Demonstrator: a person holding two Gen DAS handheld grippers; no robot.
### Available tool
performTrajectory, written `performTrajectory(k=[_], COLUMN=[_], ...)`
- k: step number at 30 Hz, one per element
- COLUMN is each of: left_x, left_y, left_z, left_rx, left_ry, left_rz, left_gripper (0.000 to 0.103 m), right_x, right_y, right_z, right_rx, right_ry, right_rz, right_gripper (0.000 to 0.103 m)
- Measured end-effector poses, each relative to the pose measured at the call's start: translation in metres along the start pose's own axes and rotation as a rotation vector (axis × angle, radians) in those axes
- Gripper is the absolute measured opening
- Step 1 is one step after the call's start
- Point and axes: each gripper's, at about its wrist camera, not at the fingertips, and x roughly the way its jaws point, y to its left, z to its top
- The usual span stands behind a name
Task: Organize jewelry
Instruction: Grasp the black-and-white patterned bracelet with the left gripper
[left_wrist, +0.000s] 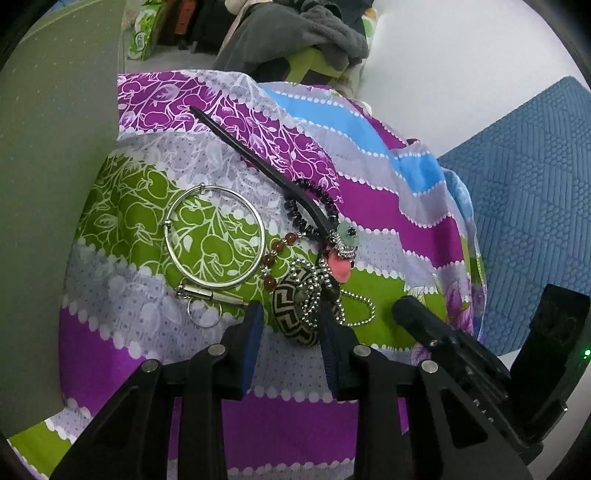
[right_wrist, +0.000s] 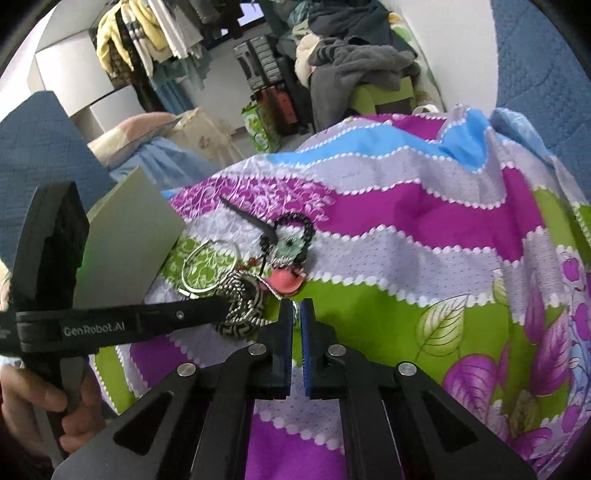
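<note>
Pinching the ball chain (right_wrist: 295, 314), right hand-held gripper (right_wrist: 296, 308) sits beside the jewelry pile (right_wrist: 258, 273).

Bangle (left_wrist: 214, 236): polished silver metal, glossy. Ball chain (left_wrist: 314, 291): shiny metal beads. Patterned cloth (left_wrist: 369, 206): printed cotton-like fabric, matt. Blue mat (left_wrist: 524, 206): textured, quilted. Gripper pads (right_wrist: 285, 343): matt blue.

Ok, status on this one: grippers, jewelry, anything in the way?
Left gripper open around patterned bangle. Right gripper nearly shut on ball chain. Chain tangled over bangle. Silver ring bracelet lies alongside.
</note>
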Motion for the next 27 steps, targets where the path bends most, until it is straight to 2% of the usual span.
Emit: performTrajectory(k=[1, 4, 11, 14, 16, 18, 20, 24, 27], left_x=[0.001, 0.003, -0.024, -0.033, -0.037, -0.044, -0.050, -0.059, -0.064], left_y=[-0.001, -0.003, -0.005, -0.004, 0.000, 0.002, 0.000, 0.000, 0.003], left_z=[-0.001, -0.003, -0.008, -0.010, -0.013, -0.016, -0.019, -0.025, -0.032], left_rx=[0.007, 0.023, 0.039, 0.048, 0.039, 0.030, 0.052, 0.072, 0.079], left_ry=[-0.001, 0.006, -0.033, -0.038, -0.028, -0.034, -0.039, -0.029, -0.018], left_rz=[0.007, 0.030, 0.022, 0.047, 0.060, 0.048, 0.075, 0.101, 0.130], left_gripper=[0.020, 0.009, 0.008, 0.008, 0.008, 0.008, 0.008, 0.008, 0.008], right_x=[-0.001, -0.005, -0.007, -0.005, 0.002, 0.005, 0.006, 0.011, 0.015], right_y=[-0.002, -0.006, -0.012, -0.011, -0.011, -0.008, -0.001, 0.008, 0.012], right_z=[0.001, 0.002, 0.000, 0.000, -0.002, -0.003, -0.005, -0.008, -0.010], right_rx=[0.009, 0.022, 0.047, 0.058, 0.080, 0.077, 0.049, 0.030, 0.025], right_ry=[-0.008, -0.023, -0.025, -0.014, 0.017, 0.034, 0.036, 0.063, 0.084], right_rz=[-0.002, -0.004, -0.035, 0.004, 0.065, 0.099, 0.099, 0.141, 0.169], right_gripper=[0.002, 0.002, 0.002, 0.004, 0.004, 0.010, 0.026, 0.029, 0.044])
